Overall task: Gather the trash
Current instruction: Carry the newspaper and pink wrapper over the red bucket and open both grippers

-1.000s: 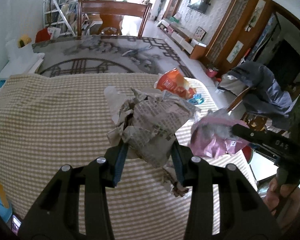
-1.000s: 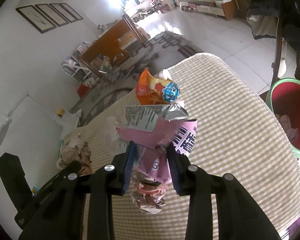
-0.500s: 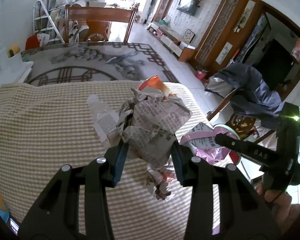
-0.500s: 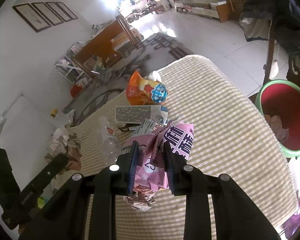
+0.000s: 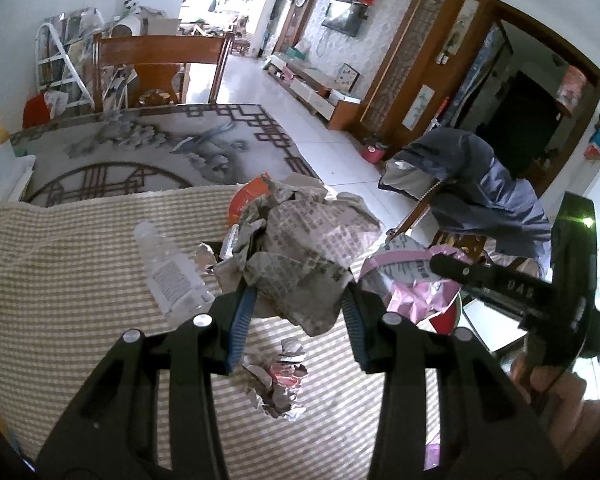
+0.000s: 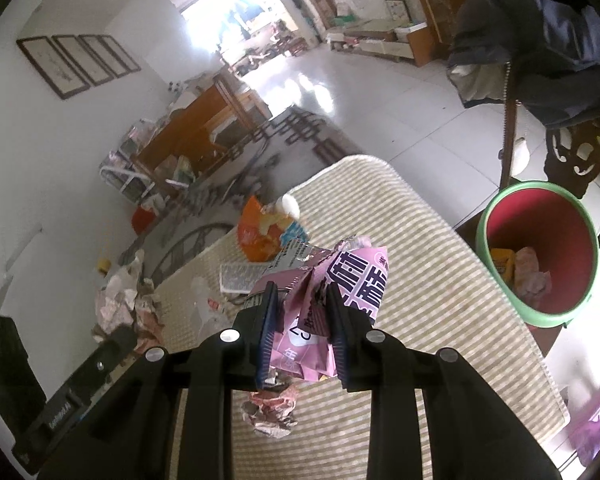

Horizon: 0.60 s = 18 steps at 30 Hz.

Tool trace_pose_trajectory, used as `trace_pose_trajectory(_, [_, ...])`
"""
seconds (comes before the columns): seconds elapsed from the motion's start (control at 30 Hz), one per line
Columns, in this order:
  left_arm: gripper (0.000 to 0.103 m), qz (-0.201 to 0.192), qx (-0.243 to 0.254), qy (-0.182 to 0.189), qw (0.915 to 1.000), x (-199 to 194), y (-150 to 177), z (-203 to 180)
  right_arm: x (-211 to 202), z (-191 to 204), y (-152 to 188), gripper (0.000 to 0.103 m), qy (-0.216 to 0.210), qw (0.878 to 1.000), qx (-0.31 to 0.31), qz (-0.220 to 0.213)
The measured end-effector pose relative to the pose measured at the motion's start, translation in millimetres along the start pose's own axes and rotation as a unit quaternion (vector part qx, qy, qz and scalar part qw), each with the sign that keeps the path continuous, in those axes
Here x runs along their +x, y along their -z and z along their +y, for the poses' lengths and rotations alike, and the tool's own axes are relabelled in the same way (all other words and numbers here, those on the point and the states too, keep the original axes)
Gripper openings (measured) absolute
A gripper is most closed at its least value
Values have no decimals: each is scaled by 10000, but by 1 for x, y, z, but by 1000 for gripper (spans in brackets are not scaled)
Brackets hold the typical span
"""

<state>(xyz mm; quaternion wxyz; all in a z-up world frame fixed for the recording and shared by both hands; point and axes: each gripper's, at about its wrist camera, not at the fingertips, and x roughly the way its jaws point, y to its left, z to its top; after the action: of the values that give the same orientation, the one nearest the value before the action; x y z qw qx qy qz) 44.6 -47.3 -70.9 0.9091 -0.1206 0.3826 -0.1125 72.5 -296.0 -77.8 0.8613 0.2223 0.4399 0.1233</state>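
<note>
My left gripper [image 5: 296, 320] is shut on a crumpled newspaper ball [image 5: 304, 256] held above the checked tablecloth [image 5: 60, 280]. My right gripper [image 6: 302, 330] is shut on a pink snack wrapper [image 6: 340, 280], also lifted off the table; in the left wrist view that wrapper [image 5: 416, 292] shows at the right. On the cloth lie a small crumpled foil wad [image 5: 278, 384], a clear plastic bottle [image 5: 168, 268], an orange chip bag [image 6: 260, 236] and a flat carton [image 6: 240, 278]. A red bin with a green rim [image 6: 540, 256] stands on the floor right of the table, with trash inside.
A wooden chair draped with a dark jacket [image 6: 540, 52] stands beyond the bin. A patterned rug [image 5: 140, 152] and another wooden chair [image 5: 156, 68] lie past the table's far edge. A person's hand [image 5: 548, 384] holds the right gripper's handle.
Both grippers rose from the table with their trash. The pink wrapper got squeezed tighter between the right fingers. The bin came further into the right wrist view.
</note>
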Motion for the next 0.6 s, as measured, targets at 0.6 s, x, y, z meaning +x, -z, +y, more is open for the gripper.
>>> trace_pose_trajectory(0.6, [40,127,78,58,9999,14,-1,-18,-11,-26,-10,24,83,9998,162,-128])
